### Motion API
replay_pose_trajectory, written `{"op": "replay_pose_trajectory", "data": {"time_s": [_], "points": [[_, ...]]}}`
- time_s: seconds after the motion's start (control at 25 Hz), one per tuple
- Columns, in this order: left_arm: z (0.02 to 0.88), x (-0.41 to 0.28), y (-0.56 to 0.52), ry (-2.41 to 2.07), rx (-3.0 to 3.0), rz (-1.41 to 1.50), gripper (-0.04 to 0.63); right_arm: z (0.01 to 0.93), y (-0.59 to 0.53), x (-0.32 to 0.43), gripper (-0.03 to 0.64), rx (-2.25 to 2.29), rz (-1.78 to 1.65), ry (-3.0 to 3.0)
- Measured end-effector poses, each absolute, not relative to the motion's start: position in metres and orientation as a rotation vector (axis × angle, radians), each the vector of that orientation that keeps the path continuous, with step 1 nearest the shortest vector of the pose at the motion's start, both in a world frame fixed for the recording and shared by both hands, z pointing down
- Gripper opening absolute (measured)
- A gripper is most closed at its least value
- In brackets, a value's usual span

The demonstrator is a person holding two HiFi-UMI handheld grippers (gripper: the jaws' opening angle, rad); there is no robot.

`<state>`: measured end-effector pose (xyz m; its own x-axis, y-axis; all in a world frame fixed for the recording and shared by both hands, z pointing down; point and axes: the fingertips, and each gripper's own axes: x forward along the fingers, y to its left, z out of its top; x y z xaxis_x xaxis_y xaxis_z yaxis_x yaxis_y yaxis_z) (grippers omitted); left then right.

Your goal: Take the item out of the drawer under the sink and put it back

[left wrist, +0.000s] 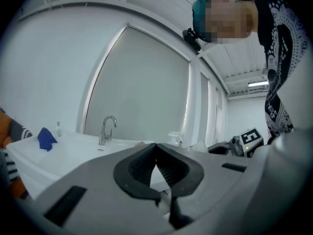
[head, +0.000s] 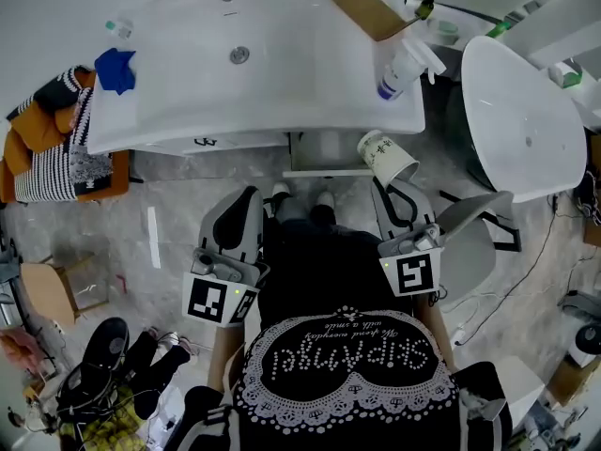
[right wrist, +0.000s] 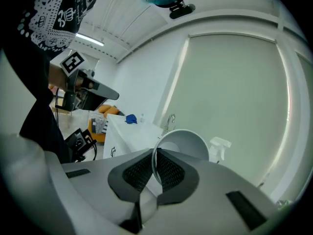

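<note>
The right gripper (right wrist: pixel 155 153) was closed on the rim of a white paper cup (right wrist: pixel 183 143), with one jaw inside the cup and one outside. The cup was tipped on its side with its open mouth facing back at the gripper. It was up in the air, just in front of the open drawer (head: pixel 324 153) under the white sink (head: pixel 282 73). The left gripper (left wrist: pixel 155 148) was closed, with nothing in it, near the sink's front edge. A blue cloth (head: pixel 115 69) and a spray bottle (head: pixel 404 64) sat on top by the sink.
</note>
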<state>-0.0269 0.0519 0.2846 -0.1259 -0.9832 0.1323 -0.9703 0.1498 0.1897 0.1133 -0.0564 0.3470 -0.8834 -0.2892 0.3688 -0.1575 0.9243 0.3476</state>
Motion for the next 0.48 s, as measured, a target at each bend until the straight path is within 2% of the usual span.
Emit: {"op": "replay_pose_trajectory", "data": {"time_s": [0.48], "points": [[0.29,-0.041,0.076,-2.217,1.841,-0.097,0.005,0.359,-0.042,0.084,0.026,0.226,-0.62,-2.588]]}}
